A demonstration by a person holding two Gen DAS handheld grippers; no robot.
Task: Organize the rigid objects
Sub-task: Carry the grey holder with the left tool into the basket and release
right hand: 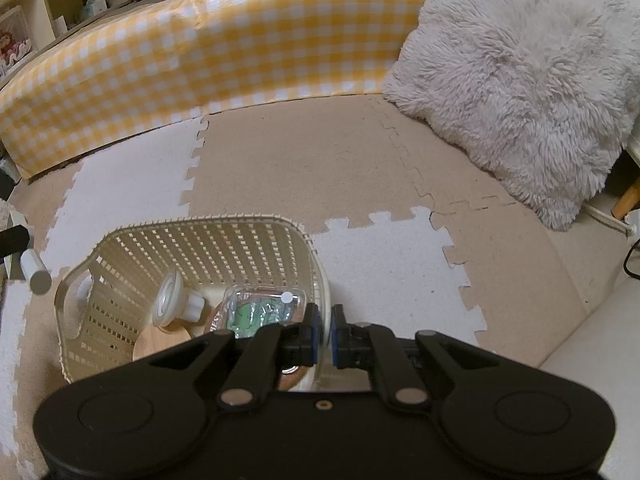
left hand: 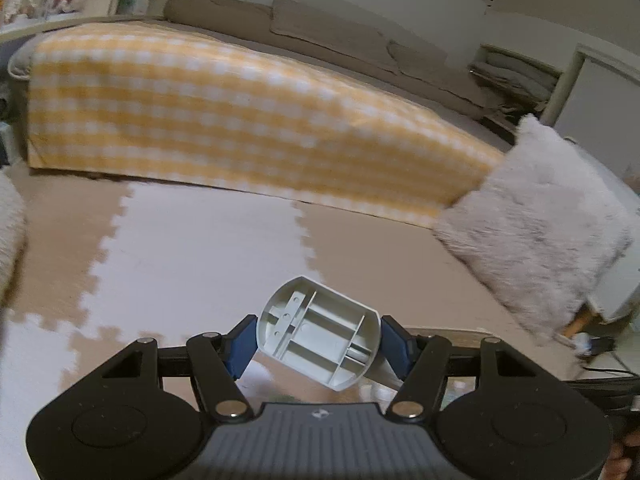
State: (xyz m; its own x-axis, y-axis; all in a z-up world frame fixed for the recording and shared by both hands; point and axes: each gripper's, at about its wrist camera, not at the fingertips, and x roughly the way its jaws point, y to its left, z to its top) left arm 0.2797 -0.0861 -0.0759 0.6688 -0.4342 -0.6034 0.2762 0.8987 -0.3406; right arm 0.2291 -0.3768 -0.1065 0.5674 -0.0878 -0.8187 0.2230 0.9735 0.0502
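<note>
The left gripper is clamped on a grey plastic part, a hollow moulded piece with ribs inside. Its blue pads press on the two opposite outer walls. The part is held in the air above the foam floor mat, tilted, with its open side facing the camera. It touches nothing but the pads.

The right gripper has its jaws drawn nearly together with only a narrow gap showing, and nothing is seen between them. It hangs over the near right edge of a cream slotted basket, which stands on the mat. Inside the basket lie a white funnel-shaped piece, a clear plastic box with green contents and a round wooden item, partly hidden by the gripper.

Judgement: the part is likely meant for the basket, which does not appear in the left camera view.

Risks noted:
- The part is smooth, hard and held at a tilt, so it may twist or slip out if the grip loosens during the carry.
- A release from height could make it bounce off the box or over the rim.
- The right gripper sits close to the rim and could obstruct the drop or knock the light basket.

A fluffy cushion and a checked yellow cover stand well apart from the work.
</note>
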